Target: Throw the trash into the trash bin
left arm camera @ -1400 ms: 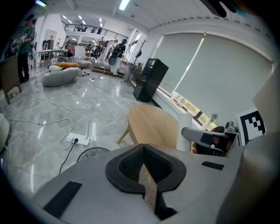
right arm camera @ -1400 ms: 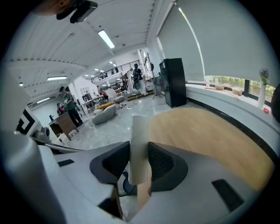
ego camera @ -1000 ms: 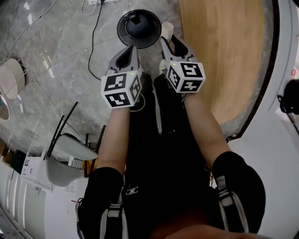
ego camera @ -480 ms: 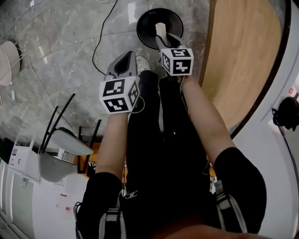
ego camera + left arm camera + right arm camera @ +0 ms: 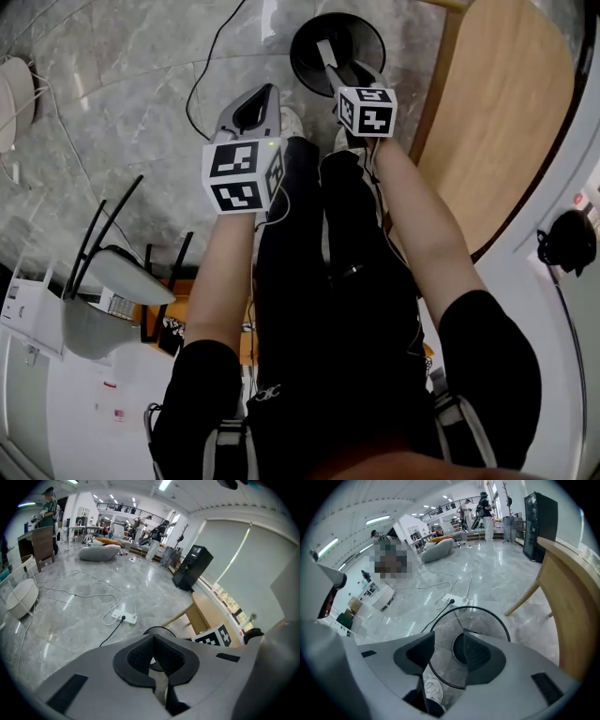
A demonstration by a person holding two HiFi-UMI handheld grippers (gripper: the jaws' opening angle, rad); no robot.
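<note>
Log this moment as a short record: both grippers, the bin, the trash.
left gripper: jaws together, empty, short of the bin and to its left in the head view
right gripper: over the trash bin's mouth, pointing down; jaws apart, have just been opening, nothing between the pads
trash bin: black mesh, upright on the grey floor beside a wooden table
trash: none in the right gripper view; a pale strip at the bin's mouth may be it
</note>
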